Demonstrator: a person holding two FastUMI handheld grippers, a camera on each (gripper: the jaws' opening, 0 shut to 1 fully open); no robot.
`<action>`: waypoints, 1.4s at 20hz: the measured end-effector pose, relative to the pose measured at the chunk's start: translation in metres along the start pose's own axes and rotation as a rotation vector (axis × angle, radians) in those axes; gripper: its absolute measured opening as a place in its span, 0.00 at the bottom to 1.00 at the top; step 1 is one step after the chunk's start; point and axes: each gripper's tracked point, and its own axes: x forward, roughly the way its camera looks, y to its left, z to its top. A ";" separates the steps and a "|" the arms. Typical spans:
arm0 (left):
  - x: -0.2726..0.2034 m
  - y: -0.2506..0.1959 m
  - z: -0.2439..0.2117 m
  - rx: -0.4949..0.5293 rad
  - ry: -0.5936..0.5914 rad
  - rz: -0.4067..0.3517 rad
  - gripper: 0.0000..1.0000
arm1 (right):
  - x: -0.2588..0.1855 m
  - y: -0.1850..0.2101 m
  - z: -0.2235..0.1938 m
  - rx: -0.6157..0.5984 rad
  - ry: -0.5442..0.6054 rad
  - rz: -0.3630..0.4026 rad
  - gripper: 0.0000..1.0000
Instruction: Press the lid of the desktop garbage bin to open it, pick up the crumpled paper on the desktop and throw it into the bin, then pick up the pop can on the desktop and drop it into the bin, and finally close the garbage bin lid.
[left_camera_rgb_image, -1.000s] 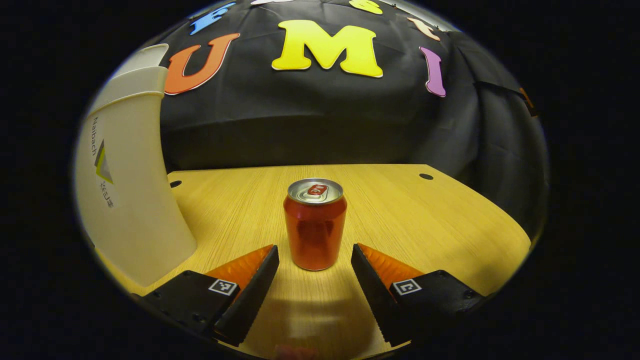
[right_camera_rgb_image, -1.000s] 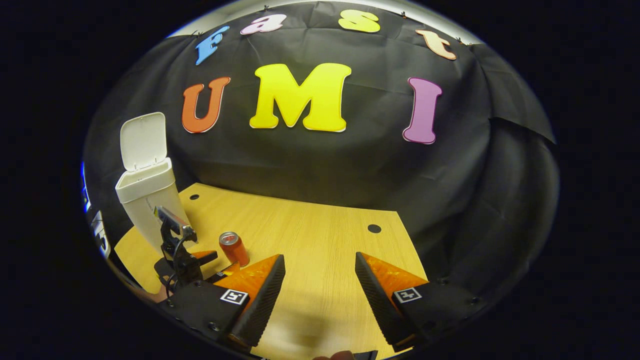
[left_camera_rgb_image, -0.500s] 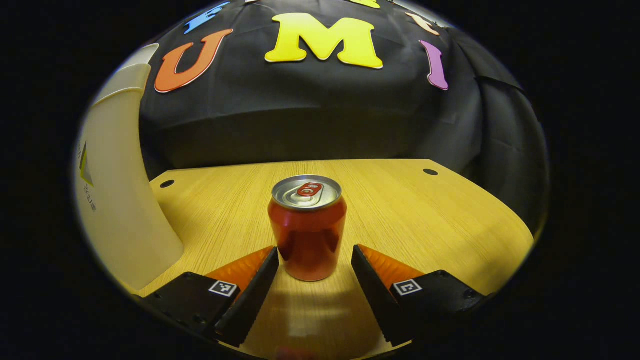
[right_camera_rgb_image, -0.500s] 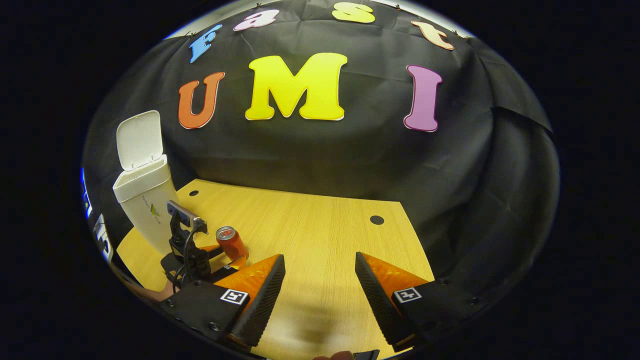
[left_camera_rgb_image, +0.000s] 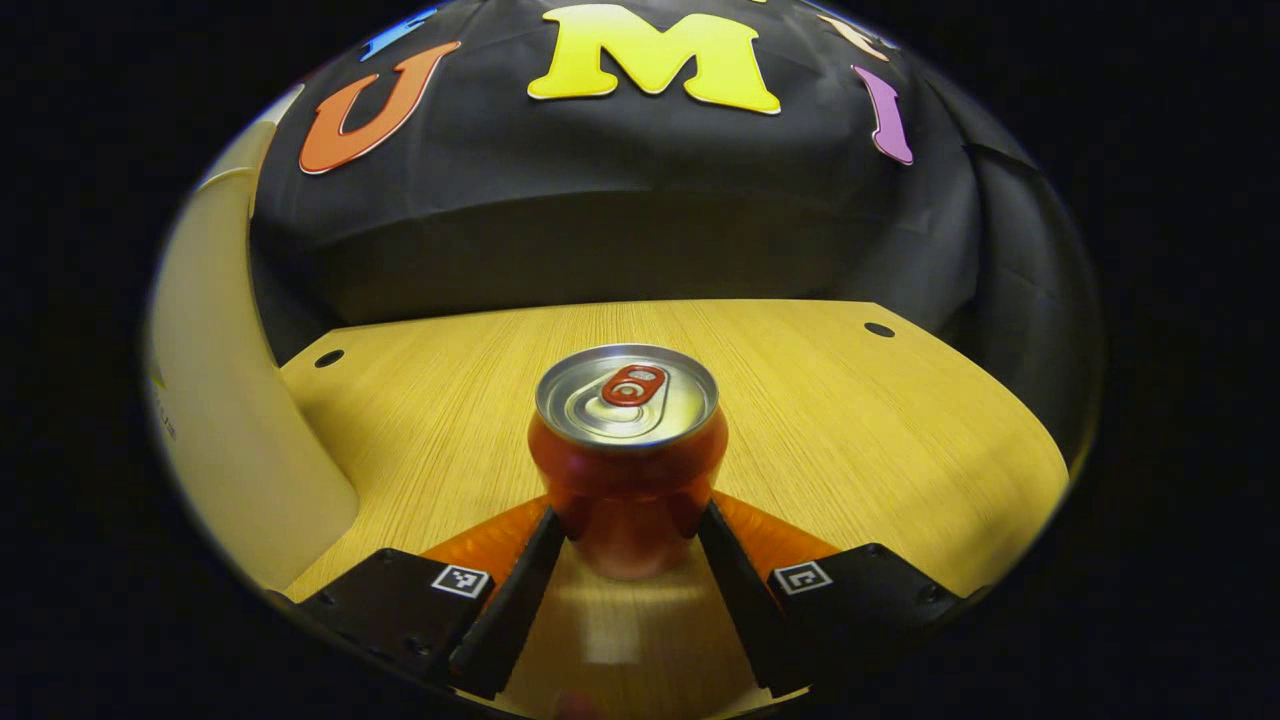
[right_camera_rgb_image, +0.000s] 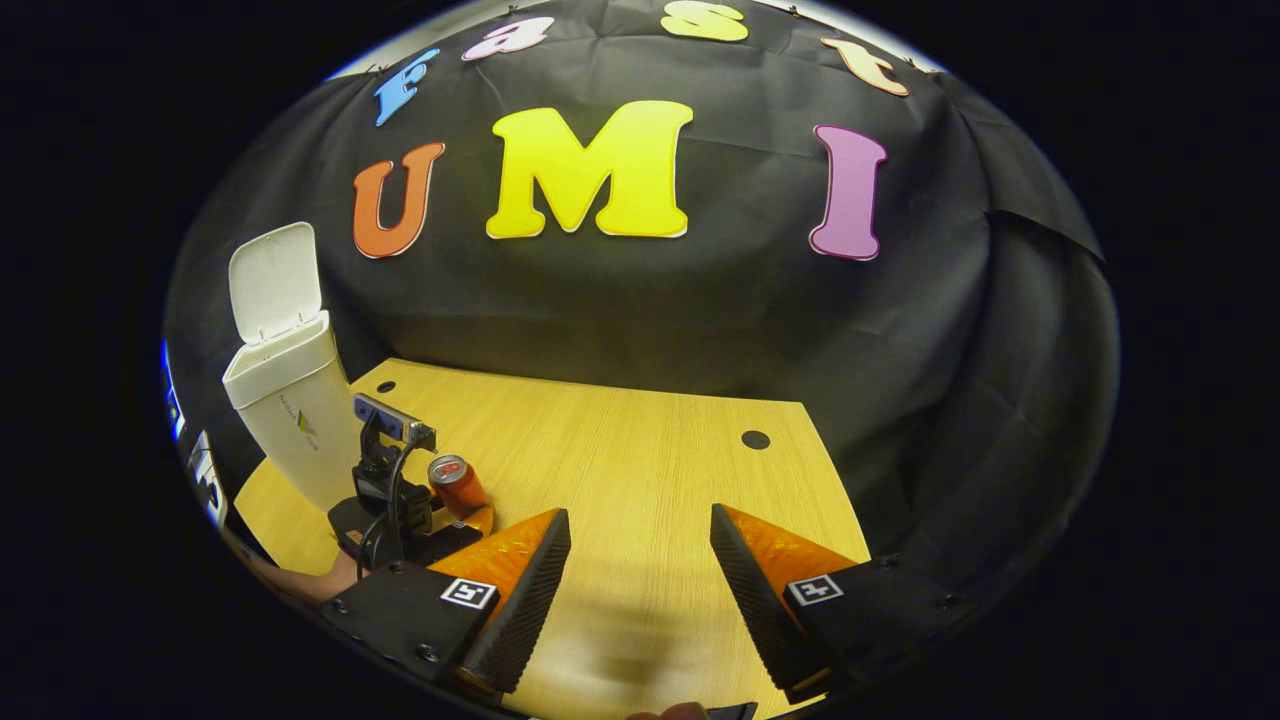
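In the left gripper view, the left gripper (left_camera_rgb_image: 628, 545) has its fingers on either flank of the pop can (left_camera_rgb_image: 627, 455), which stands upright on the bench (left_camera_rgb_image: 880, 430); they look to be touching its lower body, though whether both already press cannot be told. The garbage bin (left_camera_rgb_image: 215, 400) stands close by on the left.

In the right gripper view, the right gripper (right_camera_rgb_image: 640, 560) hangs over bare bench with its fingers spread and nothing between them. The bin's lid (right_camera_rgb_image: 272, 280) stands raised, and the can sits just beside the bin, with the left gripper around it.

The hold sits low on a smooth round wall, so a lift made before the fingers clamp fully could let the can slip or tip
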 end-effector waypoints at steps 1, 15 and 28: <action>-0.002 0.001 0.000 0.005 0.008 0.001 0.87 | 0.001 0.001 0.001 -0.006 0.000 0.005 0.90; -0.140 0.054 0.174 -0.022 -0.279 0.092 0.86 | -0.007 0.054 0.024 0.008 -0.076 0.111 0.90; -0.221 0.253 0.220 -0.163 -0.256 0.490 0.86 | -0.002 0.110 0.045 0.047 -0.120 0.228 0.89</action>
